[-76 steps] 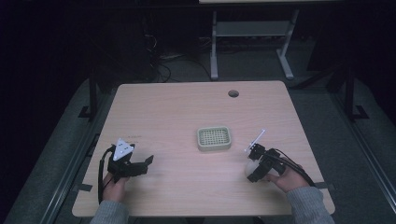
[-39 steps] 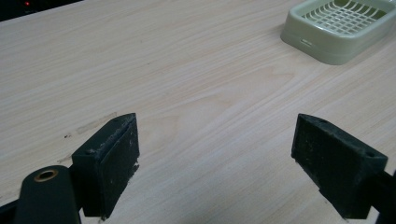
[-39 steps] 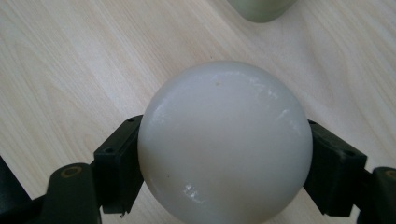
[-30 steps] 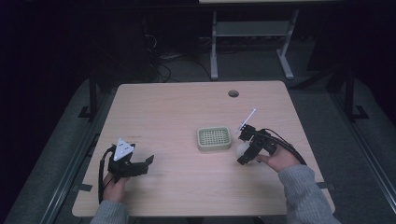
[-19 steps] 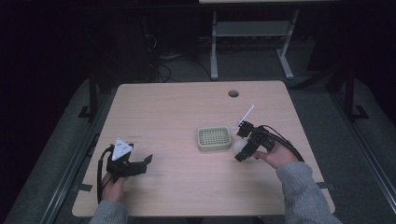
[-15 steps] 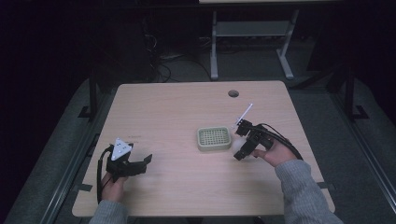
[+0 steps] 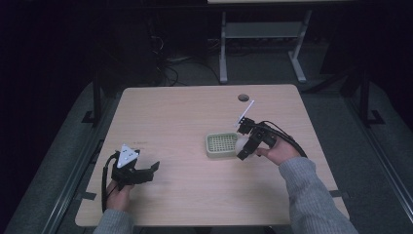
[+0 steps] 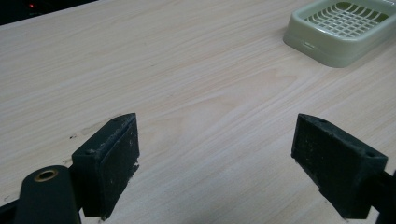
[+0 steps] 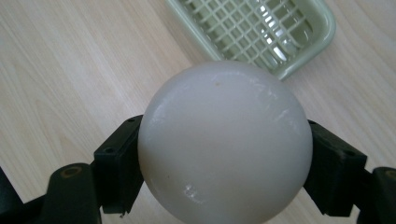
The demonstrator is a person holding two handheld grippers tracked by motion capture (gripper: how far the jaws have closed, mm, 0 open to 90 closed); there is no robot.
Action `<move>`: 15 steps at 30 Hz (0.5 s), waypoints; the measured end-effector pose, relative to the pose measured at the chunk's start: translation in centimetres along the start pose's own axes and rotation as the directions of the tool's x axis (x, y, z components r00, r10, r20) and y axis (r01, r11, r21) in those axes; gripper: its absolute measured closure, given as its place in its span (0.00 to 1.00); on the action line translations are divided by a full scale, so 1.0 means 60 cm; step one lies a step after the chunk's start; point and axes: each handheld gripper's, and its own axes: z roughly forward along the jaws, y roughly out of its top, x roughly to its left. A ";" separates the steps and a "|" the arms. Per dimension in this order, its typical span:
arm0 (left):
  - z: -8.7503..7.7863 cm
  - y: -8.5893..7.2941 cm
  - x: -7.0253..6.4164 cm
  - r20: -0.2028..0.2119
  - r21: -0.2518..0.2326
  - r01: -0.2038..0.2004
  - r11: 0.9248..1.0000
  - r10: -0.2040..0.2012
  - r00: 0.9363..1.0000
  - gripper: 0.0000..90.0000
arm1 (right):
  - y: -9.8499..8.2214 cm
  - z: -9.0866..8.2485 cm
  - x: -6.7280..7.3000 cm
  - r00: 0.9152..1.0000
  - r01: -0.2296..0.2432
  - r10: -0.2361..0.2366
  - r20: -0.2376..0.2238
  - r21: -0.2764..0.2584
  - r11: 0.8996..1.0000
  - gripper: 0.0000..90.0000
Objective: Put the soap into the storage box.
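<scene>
We're gripping the white ball [image 9: 225, 140] in the right gripper [image 7: 247, 145], hovering just off the green slotted tray [image 7: 220, 145], which lies at roughly 12 o'clock in the right gripper view, while the left gripper [image 8: 229, 163] is idling wide open, well apart.

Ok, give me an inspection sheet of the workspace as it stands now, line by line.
Surface: light wood table with a round hole near the far edge.
Job's things: green slotted tray, empty; white ball.
Clutter: nothing seen.
Grippers: right gripper shut on the white ball beside the tray; left gripper open, empty, near the front left.
Cables: black cable from right gripper; cables on the floor behind.
Surroundings: dark room, metal table legs behind.
</scene>
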 end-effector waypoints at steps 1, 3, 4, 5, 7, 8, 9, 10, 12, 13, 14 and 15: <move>0.000 0.000 0.000 0.000 0.000 -0.001 1.000 0.001 1.000 0.16 | 0.005 -0.001 0.000 1.000 0.001 -0.001 0.001 0.002 1.000 0.26; 0.000 0.000 0.000 0.001 0.002 -0.003 1.000 0.003 1.000 0.16 | 0.011 -0.001 -0.001 1.000 0.005 -0.005 -0.003 0.007 1.000 0.26; 0.000 0.000 -0.001 0.000 0.001 -0.002 1.000 0.002 1.000 0.16 | 0.015 0.000 -0.001 1.000 0.007 -0.007 -0.002 0.011 1.000 0.26; 0.000 0.000 -0.001 0.001 0.002 -0.002 1.000 0.002 1.000 0.17 | 0.019 0.001 0.000 1.000 0.010 -0.010 0.000 0.018 1.000 0.26; 0.000 0.000 -0.001 -0.001 0.001 -0.002 1.000 0.002 1.000 0.16 | 0.026 0.001 -0.001 1.000 0.008 -0.008 -0.003 0.023 1.000 0.26; 0.000 0.000 -0.001 -0.001 0.002 -0.001 1.000 0.001 1.000 0.16 | 0.027 0.002 -0.001 1.000 0.011 -0.011 -0.003 0.022 1.000 0.26; 0.000 0.000 0.000 0.000 0.000 0.000 1.000 0.000 1.000 0.16 | 0.029 0.002 -0.001 1.000 0.018 -0.018 -0.001 0.021 1.000 0.26; 0.000 0.000 0.000 -0.001 -0.001 -0.001 1.000 0.001 1.000 0.17 | 0.031 0.002 -0.001 1.000 0.018 -0.018 -0.002 0.022 1.000 0.26; 0.000 0.000 0.000 -0.001 -0.003 0.002 1.000 -0.002 1.000 0.16 | 0.034 0.002 0.000 1.000 0.020 -0.020 0.001 0.025 0.999 0.26; 0.000 0.000 0.000 -0.002 -0.003 0.001 1.000 -0.001 1.000 0.16 | 0.036 0.002 0.000 1.000 0.022 -0.022 0.001 0.027 0.999 0.26; 0.000 0.000 0.000 -0.001 -0.001 -0.001 1.000 0.001 1.000 0.16 | 0.037 0.002 0.000 1.000 0.021 -0.021 -0.003 0.028 0.999 0.26; 0.000 0.000 0.000 -0.001 -0.001 -0.001 1.000 0.001 1.000 0.16 | 0.037 0.002 0.000 1.000 0.021 -0.021 -0.003 0.028 0.999 0.26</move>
